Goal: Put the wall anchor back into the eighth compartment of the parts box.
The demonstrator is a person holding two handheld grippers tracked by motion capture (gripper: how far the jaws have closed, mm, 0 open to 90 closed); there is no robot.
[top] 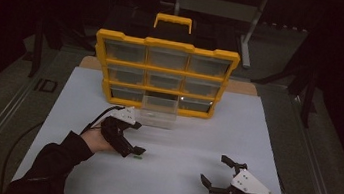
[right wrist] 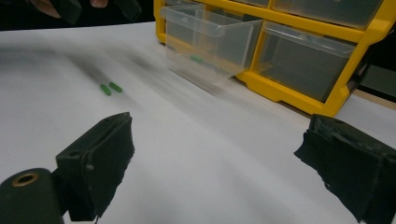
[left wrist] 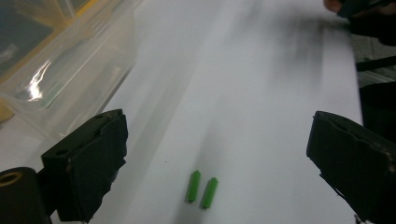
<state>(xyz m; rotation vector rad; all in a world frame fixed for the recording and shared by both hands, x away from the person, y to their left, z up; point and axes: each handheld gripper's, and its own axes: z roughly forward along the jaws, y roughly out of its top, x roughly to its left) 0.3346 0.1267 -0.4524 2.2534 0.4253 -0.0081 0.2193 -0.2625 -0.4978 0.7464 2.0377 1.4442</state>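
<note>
Two small green plugs [left wrist: 201, 186] lie side by side on the white board [top: 173, 188]. In the high view these plugs [top: 138, 156] sit just below the tip of my left gripper [top: 137, 138], which is open. The left gripper view has them between and a little ahead of that gripper's [left wrist: 217, 140] spread jaws. A yellow organiser [top: 165, 71] stands at the back with its clear bottom-middle drawer [top: 159, 111] pulled out. Another green piece [right wrist: 196, 59] lies inside the drawer [right wrist: 210, 42]. My right gripper [top: 215, 169] is open and holds nothing at the front right.
The organiser [right wrist: 299, 88] has three rows of clear drawers and a yellow handle [top: 173, 21] on top. Dark floor and a metal frame leg [top: 249, 31] lie beyond the board. The board's front edge is close to my right hand.
</note>
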